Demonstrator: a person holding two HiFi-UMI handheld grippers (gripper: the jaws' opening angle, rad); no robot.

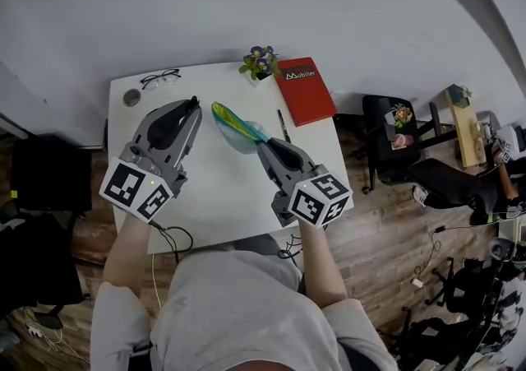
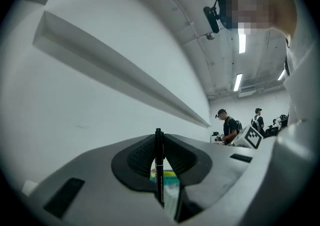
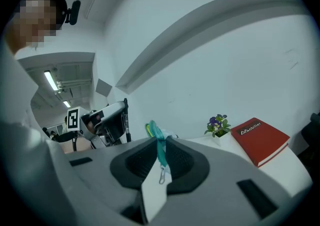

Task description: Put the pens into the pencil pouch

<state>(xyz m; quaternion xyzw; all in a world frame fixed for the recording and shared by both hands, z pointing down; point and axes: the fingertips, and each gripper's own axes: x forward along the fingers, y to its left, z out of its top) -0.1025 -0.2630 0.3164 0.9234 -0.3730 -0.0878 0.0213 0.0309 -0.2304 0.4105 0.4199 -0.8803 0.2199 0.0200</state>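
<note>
Head view shows the left gripper (image 1: 192, 106) clamped on a black pen (image 2: 159, 160) standing across its jaws, just left of the pouch (image 1: 234, 125), which the right gripper (image 1: 265, 146) pinches by one end, its far end reaching toward that pen.

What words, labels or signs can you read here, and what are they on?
"Mobilier": white print on the red book.
Pen: any print is too small to read.
Pouch: no print visible.
Marker cubes: black-and-white patterns only, no words.
</note>
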